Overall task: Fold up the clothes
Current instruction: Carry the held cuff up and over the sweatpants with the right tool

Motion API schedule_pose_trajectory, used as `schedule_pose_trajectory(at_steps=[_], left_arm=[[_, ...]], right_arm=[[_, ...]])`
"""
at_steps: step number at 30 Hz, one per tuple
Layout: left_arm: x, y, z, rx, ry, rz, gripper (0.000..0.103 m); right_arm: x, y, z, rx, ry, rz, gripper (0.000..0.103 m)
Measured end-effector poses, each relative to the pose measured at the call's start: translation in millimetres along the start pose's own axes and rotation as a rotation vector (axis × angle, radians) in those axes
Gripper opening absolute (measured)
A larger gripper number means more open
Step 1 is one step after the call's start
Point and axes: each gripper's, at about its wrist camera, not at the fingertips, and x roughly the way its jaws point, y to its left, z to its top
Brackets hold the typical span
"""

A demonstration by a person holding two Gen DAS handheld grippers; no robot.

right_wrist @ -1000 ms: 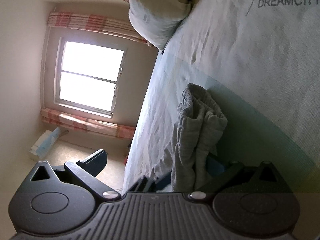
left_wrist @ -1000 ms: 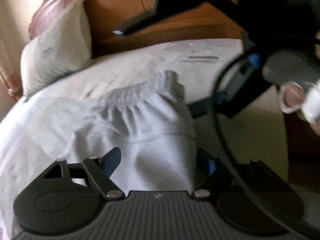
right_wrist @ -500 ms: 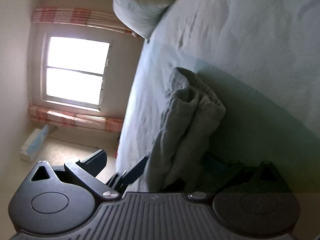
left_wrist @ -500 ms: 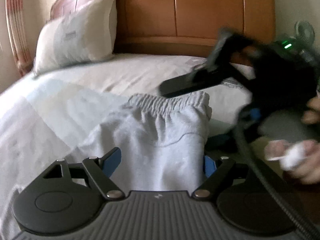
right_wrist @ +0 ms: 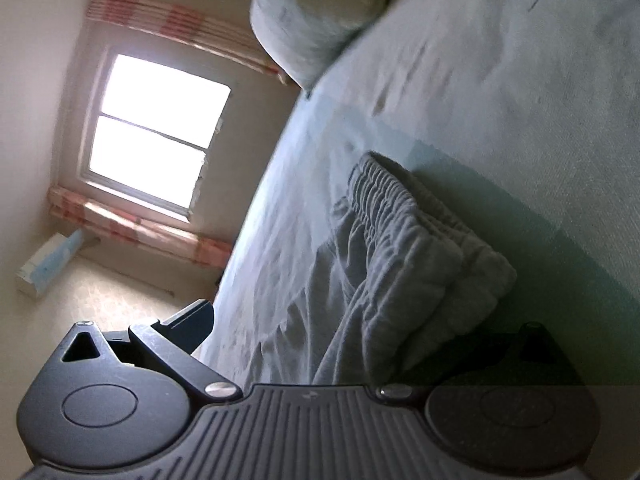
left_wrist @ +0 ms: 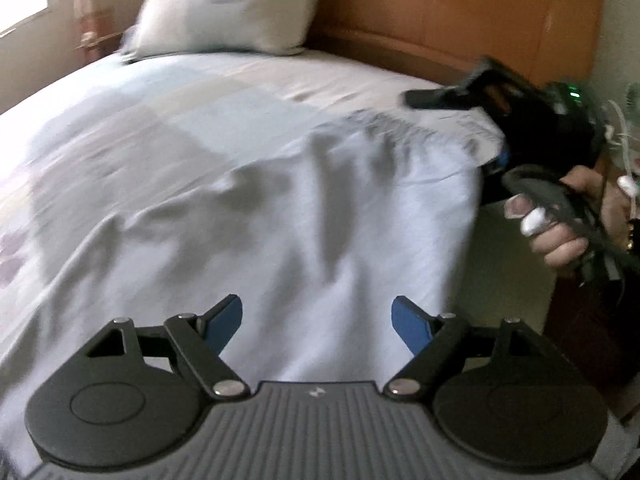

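Observation:
A light grey garment [left_wrist: 320, 208] with a gathered elastic waistband [right_wrist: 380, 200] lies spread on the bed. My left gripper [left_wrist: 316, 320] hovers open over its near end, blue pads [left_wrist: 224, 324] wide apart and cloth showing between them. My right gripper [left_wrist: 460, 128], held by a hand [left_wrist: 560, 232], is at the waistband's far right corner. In the right wrist view that gripper [right_wrist: 356, 332] stands open with the garment running between its fingers. Its right finger is lost in shadow under the cloth.
The bed sheet [left_wrist: 140, 120] stretches left and back to a pillow [left_wrist: 224, 4] against a wooden headboard [left_wrist: 460, 8]. The mattress edge drops off at right. A window [right_wrist: 156, 128] with a striped curtain and a tissue box [right_wrist: 48, 260] sit beyond the bed.
The bunched garment has been drawn out flatter and wider across the bed. The right gripper has swung to the far right waistband corner. The left wrist view has turned left.

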Motion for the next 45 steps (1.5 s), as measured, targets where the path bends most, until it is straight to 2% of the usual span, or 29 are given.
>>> schedule_pose_trajectory(at_steps=[2,5,7,8,9,10,14,16,18,20,22,25,28,34,42,45], left_arm=[[-10.1,7.6,-9.4,-0.025,0.003,0.019,0.082],[-25.1,14.9,-24.7,-0.038,0.009,0.064,0.082],[-31.6,19.2,-32.8,-0.044,0.013,0.094,0.082],[-34.3,21.5,-36.6,-0.049,0.013,0.105,0.082],[-37.3,22.6,-40.0,-0.061,0.01,0.104,0.082],[-40.4,23.7,-43.4,-0.073,0.007,0.102,0.082],[-46.7,25.2,-51.5,-0.103,0.001,0.093,0.082],[-47.8,22.9,-52.2,-0.1,-0.002,0.099,0.082],[-48.0,21.6,-51.1,-0.105,-0.009,0.097,0.082],[-48.3,20.3,-50.2,-0.112,-0.014,0.094,0.082],[-48.8,19.0,-49.6,-0.114,-0.018,0.093,0.082],[-50.7,16.9,-49.7,-0.088,-0.006,0.1,0.082],[-55.4,18.5,-50.4,-0.055,0.026,0.114,0.082],[-78.8,28.0,-60.1,0.008,0.075,0.165,0.082],[-113.9,45.8,-83.5,0.043,0.107,0.225,0.082],[-129.0,54.9,-96.0,0.027,0.105,0.24,0.082]], right_arm=[[-5.2,-1.8,-5.0,-0.017,-0.03,0.027,0.102],[-9.6,-4.3,-7.3,-0.038,-0.049,0.008,0.091],[-11.3,-5.9,-8.3,-0.054,-0.057,-0.043,0.071],[-12.7,-8.2,-9.2,-0.052,-0.065,-0.061,0.065],[-14.7,-11.4,-9.7,-0.045,-0.074,-0.074,0.055],[-15.7,-13.9,-9.6,-0.031,-0.078,-0.086,0.051],[-13.4,-18.0,-4.3,0.063,-0.06,-0.134,0.053],[-8.2,-11.9,-1.8,0.079,-0.052,-0.175,0.06],[-3.5,-6.0,-2.7,0.054,-0.046,-0.22,0.059],[-4.0,-6.2,-6.5,0.02,-0.052,-0.255,0.05],[-5.4,-7.9,-9.3,-0.003,-0.055,-0.278,0.017],[-11.9,-16.1,-8.7,0.014,-0.045,-0.251,0.017],[-10.6,3.7,-11.0,-0.057,-0.045,-0.287,0.02],[-7.9,43.2,-15.7,-0.2,-0.045,-0.358,0.021],[9.8,123.3,-43.7,-0.425,-0.012,-0.342,0.021],[16.9,154.2,-54.9,-0.511,0.002,-0.331,0.022]])
